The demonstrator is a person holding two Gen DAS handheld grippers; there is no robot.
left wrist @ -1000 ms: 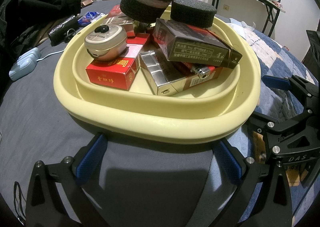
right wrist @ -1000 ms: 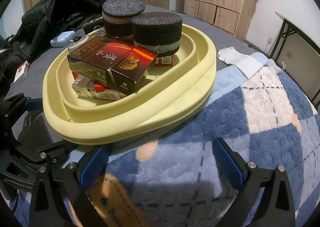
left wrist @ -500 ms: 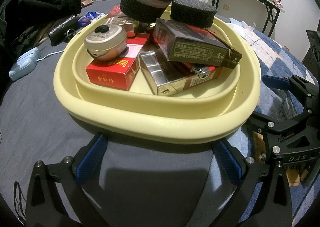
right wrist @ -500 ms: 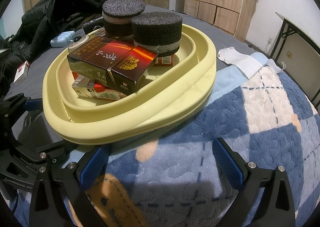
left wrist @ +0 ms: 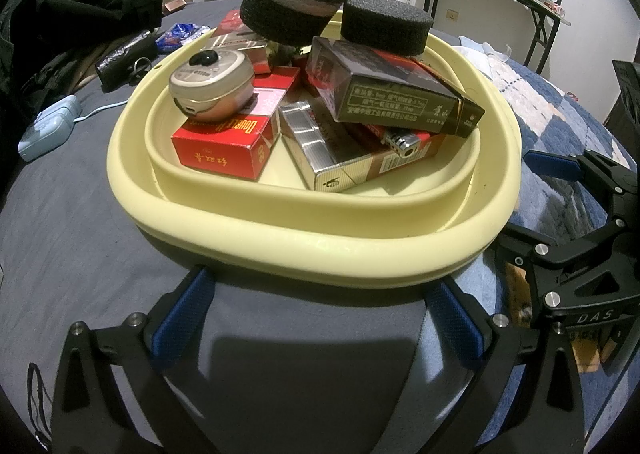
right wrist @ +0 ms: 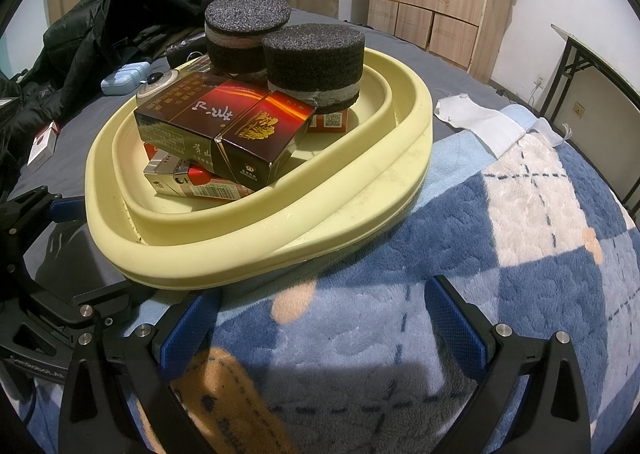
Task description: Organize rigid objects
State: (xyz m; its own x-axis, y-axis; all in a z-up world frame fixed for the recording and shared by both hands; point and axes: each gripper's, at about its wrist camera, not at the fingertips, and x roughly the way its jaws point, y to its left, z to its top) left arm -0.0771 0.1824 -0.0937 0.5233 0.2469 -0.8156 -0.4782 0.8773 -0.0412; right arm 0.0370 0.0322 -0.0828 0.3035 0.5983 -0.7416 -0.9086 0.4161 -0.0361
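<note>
Two black foam discs (right wrist: pixel 314 66) atop cig boxes in pale-yellow oval plastic basin (left wrist: pixel 320 250); left gripper (left wrist: pixel 320 318) & right gripper (right wrist: pixel 320 326) jaws wide apart, empty.

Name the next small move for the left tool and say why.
Probably ease the open left tool forward and up toward the round tin. It sits loose on top of the red box in the yellow basin, unobstructed, while both tools hang empty short of the rim.
</note>
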